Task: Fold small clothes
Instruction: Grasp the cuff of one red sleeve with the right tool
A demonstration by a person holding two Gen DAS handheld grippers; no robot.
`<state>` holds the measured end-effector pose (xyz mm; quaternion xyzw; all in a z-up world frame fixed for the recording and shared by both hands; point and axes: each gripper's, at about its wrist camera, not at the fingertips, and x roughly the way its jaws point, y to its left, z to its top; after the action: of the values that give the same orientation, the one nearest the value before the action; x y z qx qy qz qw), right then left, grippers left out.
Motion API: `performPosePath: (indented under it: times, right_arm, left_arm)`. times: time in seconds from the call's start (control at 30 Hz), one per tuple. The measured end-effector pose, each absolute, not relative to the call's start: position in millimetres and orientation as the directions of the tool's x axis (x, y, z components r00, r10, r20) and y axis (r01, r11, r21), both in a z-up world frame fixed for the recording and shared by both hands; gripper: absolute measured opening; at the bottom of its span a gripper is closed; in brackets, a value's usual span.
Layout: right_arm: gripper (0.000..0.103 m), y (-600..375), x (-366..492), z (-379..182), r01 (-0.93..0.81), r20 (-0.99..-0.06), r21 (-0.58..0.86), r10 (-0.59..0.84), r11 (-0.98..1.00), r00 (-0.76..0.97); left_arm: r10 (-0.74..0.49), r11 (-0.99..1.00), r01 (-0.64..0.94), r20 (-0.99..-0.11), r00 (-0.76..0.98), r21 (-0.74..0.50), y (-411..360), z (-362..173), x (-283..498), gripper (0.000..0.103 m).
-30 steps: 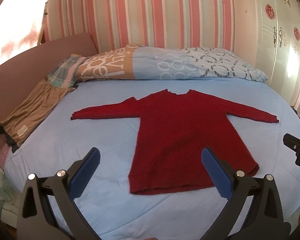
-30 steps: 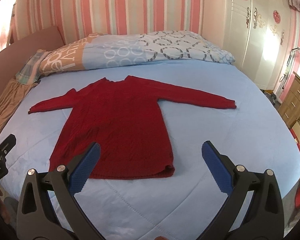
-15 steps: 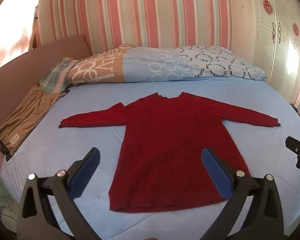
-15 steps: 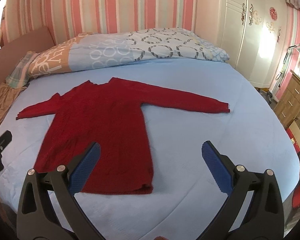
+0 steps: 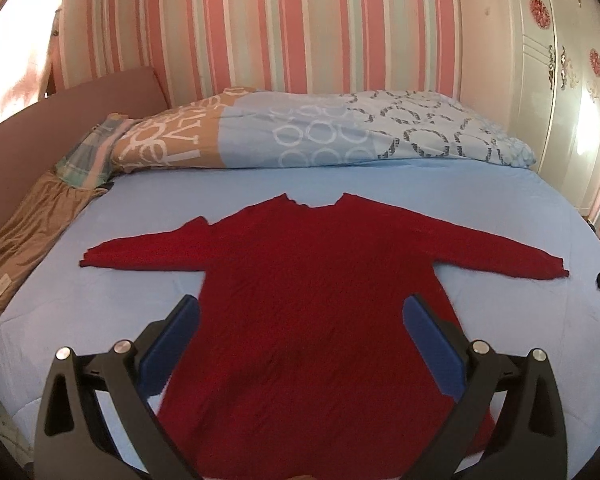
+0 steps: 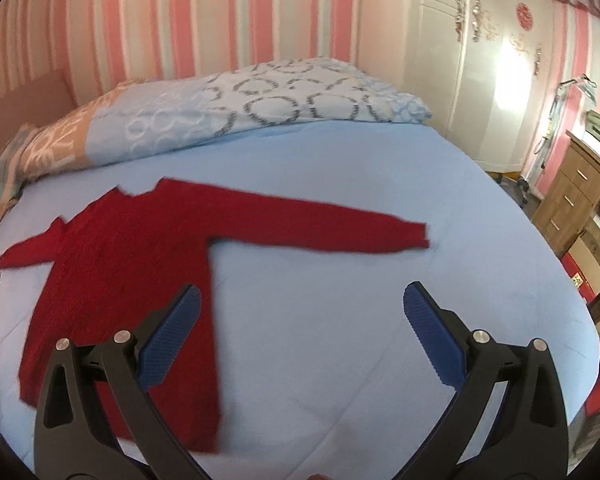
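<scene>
A bed [image 5: 140, 308] with a light blue sheet fills the middle of both views, below a pink-striped wall [image 5: 260, 32] across the top. A patterned duvet [image 5: 340, 136] lies bunched along the far side of the bed, in the upper middle of the frame. A red sweater [image 5: 320, 300] lies flat on the sheet in the centre of the left view, sleeves spread to either side; in the right view it sits at centre left, blurred. A wardrobe [image 6: 460, 60] stands at upper right, drawers [image 6: 572, 200] at the right edge. The left gripper [image 5: 302, 320] hangs above the sweater's body, jaws wide apart and empty. The right gripper [image 6: 302, 312] hangs above bare sheet beside the sweater, jaws likewise wide and empty.
</scene>
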<state>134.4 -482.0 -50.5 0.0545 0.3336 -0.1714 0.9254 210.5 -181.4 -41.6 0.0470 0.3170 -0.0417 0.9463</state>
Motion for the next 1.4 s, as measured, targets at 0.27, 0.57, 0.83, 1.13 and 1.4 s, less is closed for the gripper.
performPosePath:
  times: [0.27, 0.57, 0.83, 1.13, 1.4]
  right_arm:
    - [0.1, -591, 178, -87, 0.411, -0.644, 0.019, -0.303, 0.912, 0.702]
    - [0.089, -694, 240, -157, 0.48, -0.769, 0.065, -0.263, 0.875, 0.583]
    - [0.085, -739, 263, -197, 0.532, -0.834, 0.139, -0.19, 0.835, 0.517]
    - [0.051, -745, 275, -216, 0.532, -0.857, 0.179, -0.134, 0.827, 0.498]
    - [0.022, -728, 281, -193, 0.484, -0.829, 0.164, -0.146, 0.859, 0.539]
  left_arm:
    - [-0.043, 0.99, 0.114, -0.586, 0.809, 0.086, -223, -71, 258, 0.102]
    - [-0.043, 0.976, 0.161, -0.589, 0.807, 0.149, -277, -111, 316, 0.102]
    - [-0.051, 0.964, 0.194, -0.588, 0.807, 0.183, -313, -132, 338, 0.102]
    - [-0.054, 0.963, 0.198, -0.594, 0.803, 0.181, -314, -138, 338, 0.102]
    - [-0.029, 0.968, 0.17, -0.59, 0.807, 0.185, -296, -137, 338, 0.102]
